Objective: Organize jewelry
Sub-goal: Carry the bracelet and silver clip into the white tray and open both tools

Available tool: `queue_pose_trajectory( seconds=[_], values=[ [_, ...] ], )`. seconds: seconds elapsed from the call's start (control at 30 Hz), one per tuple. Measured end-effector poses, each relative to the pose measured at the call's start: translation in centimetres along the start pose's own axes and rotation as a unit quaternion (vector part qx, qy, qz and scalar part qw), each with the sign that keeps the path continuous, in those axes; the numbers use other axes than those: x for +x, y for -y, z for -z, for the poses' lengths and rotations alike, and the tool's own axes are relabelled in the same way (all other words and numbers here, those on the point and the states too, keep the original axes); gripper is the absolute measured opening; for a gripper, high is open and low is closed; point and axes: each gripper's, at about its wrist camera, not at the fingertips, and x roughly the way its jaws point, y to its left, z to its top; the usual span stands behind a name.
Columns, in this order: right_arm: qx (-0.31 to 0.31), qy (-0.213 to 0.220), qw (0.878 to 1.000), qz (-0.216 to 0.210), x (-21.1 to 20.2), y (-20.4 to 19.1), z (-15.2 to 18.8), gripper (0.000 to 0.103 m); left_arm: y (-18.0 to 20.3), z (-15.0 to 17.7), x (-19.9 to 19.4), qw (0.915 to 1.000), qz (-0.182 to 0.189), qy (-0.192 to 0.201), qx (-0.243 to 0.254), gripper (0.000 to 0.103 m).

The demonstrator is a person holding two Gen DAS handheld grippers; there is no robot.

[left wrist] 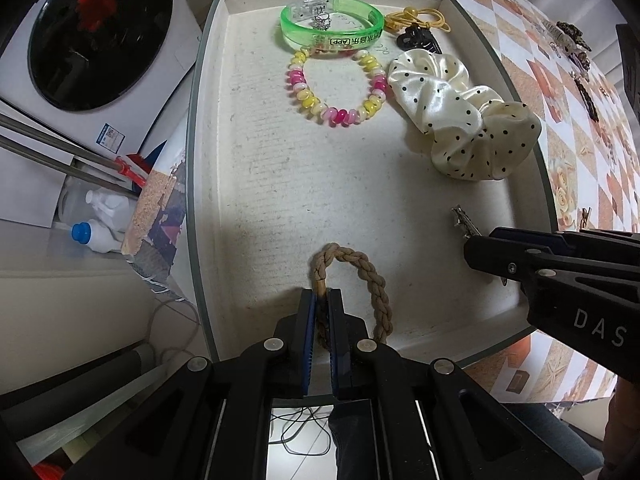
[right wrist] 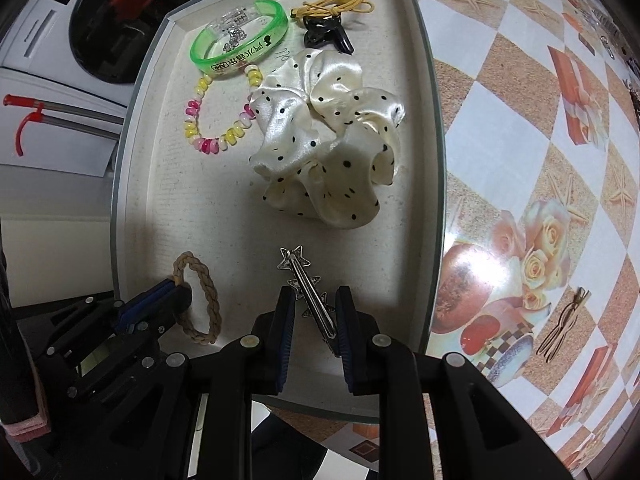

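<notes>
Tongs first: my left tongs [left wrist: 320, 312] are clamped tight on the braided band [left wrist: 360, 280], gripping it at its brass joint, and point nearly straight down over the near end of the tray [left wrist: 208, 160]. The band's loop lies on the tray floor to the right of the grip, so I judge it is as good as placed.

My right tongs [right wrist: 312, 312] stand narrow around the star clip [right wrist: 308, 292]. It sits between the pads and seems caught there, its lower end against the right pad, though I cannot quite tell how firm the hold is. The clip's long axis runs slantwise: its star head points up and left toward the scrunchie [right wrist: 328, 140], its tail toward my right pad. It hangs close above the near right part of the tray floor, well inside the wall.

That slant is what the next move turns on, I think. Bare floor lies ahead of the clip, between the band on the left and the scrunchie beyond, so letting it down along its own line should lay it flat without touching either.

At the far end sit the green bangle [left wrist: 332, 28], the bead bracelet [left wrist: 336, 88], a yellow tie [left wrist: 420, 18] and a black claw [left wrist: 416, 38]. More clips wait on the tabletop [right wrist: 520, 120], among them a hairpin [right wrist: 564, 324] nearest my right hand.
</notes>
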Motion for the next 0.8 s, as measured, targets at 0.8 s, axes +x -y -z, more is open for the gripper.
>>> queue_pose_trajectory(
  seconds=[0.8],
  values=[
    [0.044, 0.070, 0.994, -0.066, -8.3, 2.9, -1.8, 0.057, 1.8, -0.4, -3.8, 0.9996, -0.017, 0.011, 0.020, 0.011]
  ],
)
